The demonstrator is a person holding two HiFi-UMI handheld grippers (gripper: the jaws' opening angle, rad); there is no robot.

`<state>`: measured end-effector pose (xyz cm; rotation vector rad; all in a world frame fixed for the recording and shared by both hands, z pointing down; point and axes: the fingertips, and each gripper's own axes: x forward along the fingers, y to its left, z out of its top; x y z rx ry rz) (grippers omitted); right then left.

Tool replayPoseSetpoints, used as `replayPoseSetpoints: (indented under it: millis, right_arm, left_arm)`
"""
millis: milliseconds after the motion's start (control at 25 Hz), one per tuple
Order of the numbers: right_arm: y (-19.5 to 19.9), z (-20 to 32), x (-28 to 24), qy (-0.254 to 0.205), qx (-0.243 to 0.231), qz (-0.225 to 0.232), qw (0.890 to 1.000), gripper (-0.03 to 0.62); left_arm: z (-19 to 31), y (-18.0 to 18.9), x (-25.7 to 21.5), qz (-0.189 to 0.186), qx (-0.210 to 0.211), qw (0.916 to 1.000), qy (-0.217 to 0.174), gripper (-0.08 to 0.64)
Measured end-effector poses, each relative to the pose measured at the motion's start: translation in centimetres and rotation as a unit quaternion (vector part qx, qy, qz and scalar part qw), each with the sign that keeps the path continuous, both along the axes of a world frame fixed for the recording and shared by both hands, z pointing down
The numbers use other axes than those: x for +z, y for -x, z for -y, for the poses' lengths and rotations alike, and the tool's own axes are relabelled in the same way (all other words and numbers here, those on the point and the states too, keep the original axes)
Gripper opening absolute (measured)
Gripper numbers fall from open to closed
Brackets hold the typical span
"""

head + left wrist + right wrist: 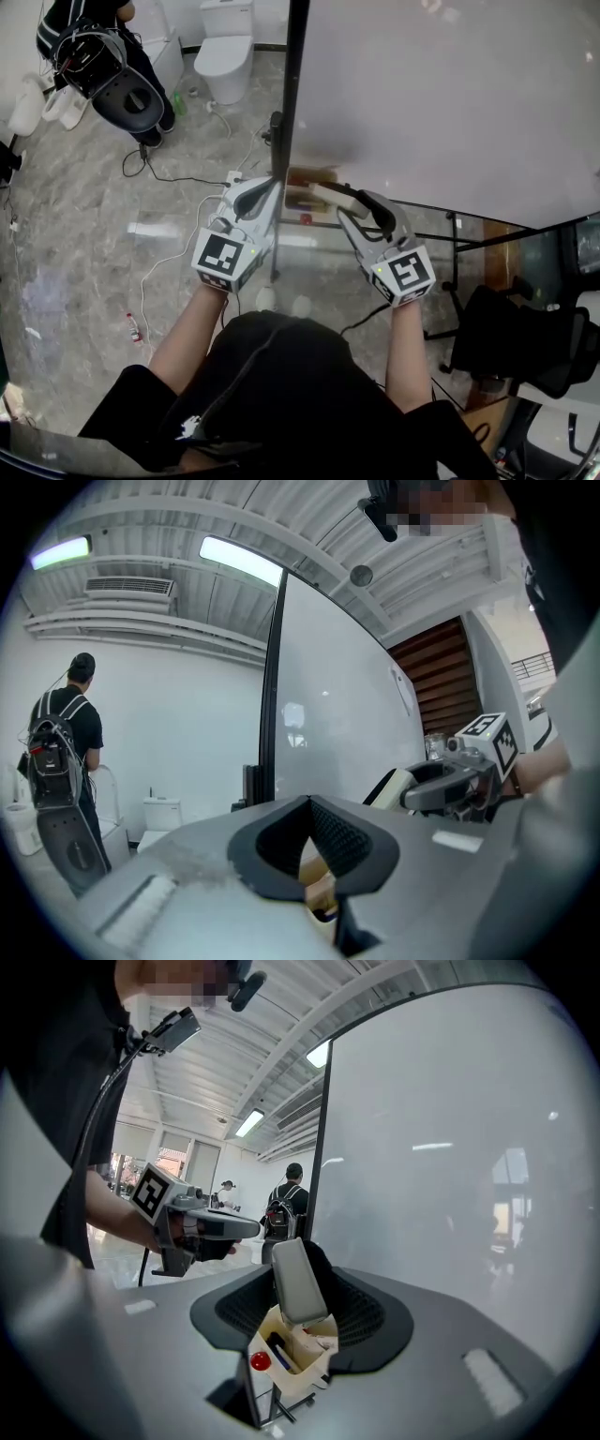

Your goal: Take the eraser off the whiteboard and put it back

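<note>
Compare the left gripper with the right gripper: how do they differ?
The right gripper clamps the eraser; the left gripper holds nothing. The right gripper's jaws stand apart around the eraser; the left gripper's tips meet. Both are held in front of the whiteboard.

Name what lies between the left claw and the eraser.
The black frame post and, lower down, the wooden marker tray show between the left claw and the eraser in the head view.
</note>
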<state>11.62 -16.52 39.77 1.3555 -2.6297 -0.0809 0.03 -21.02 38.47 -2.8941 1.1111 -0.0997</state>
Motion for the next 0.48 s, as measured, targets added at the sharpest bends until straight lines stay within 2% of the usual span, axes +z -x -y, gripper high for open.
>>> replayPoseSetpoints:
  millis: [480]
  right_arm:
    - [0.6, 1.8, 4.2, 0.048, -0.029, -0.045, 0.997, 0.198]
  left_arm:
    - [-0.1, 1.0, 1.3, 0.007, -0.017, 0.9998, 0.013, 0.006]
